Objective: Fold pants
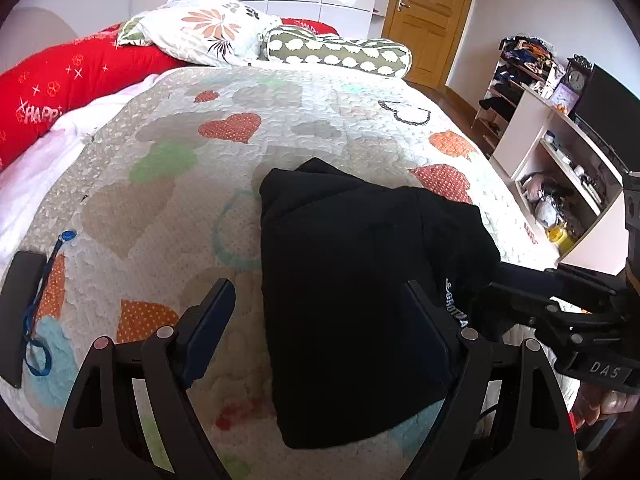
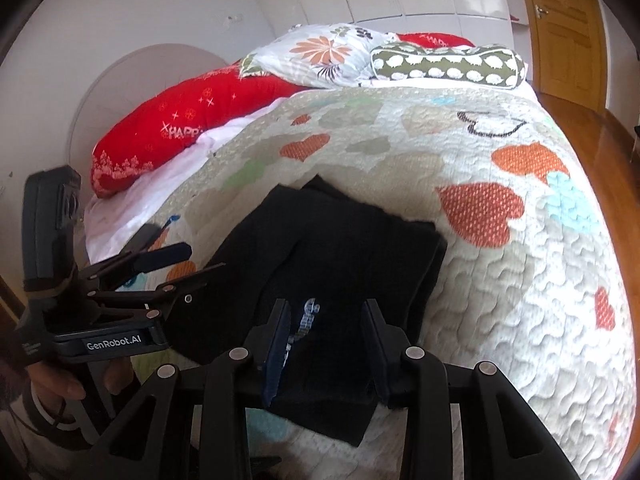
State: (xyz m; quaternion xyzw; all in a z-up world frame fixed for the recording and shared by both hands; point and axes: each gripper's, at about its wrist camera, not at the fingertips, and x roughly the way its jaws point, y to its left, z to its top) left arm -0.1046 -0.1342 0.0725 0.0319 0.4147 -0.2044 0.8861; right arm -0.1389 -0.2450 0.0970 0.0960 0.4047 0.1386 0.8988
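The black pants (image 1: 360,280) lie on the quilted bed (image 1: 168,184) as a compact, several-layered bundle, so the folding looks close to done and the step in hand seems to be a last fold or tidy-up. The left claw (image 1: 320,324) hangs over the near left part of the bundle with its jaws wide apart: one finger is above bare quilt, the other over the cloth, and nothing is gripped. The right claw (image 2: 326,340) sits low over the near edge by the pale printed lettering (image 2: 304,320), jaws partly closed with dark cloth lying between them; whether the pads actually pinch it I cannot tell. Next, I judge, the left claw needs to drop onto the bundle's left edge and close, so both claws can lift the near edge evenly and carry it over without spilling the layers.
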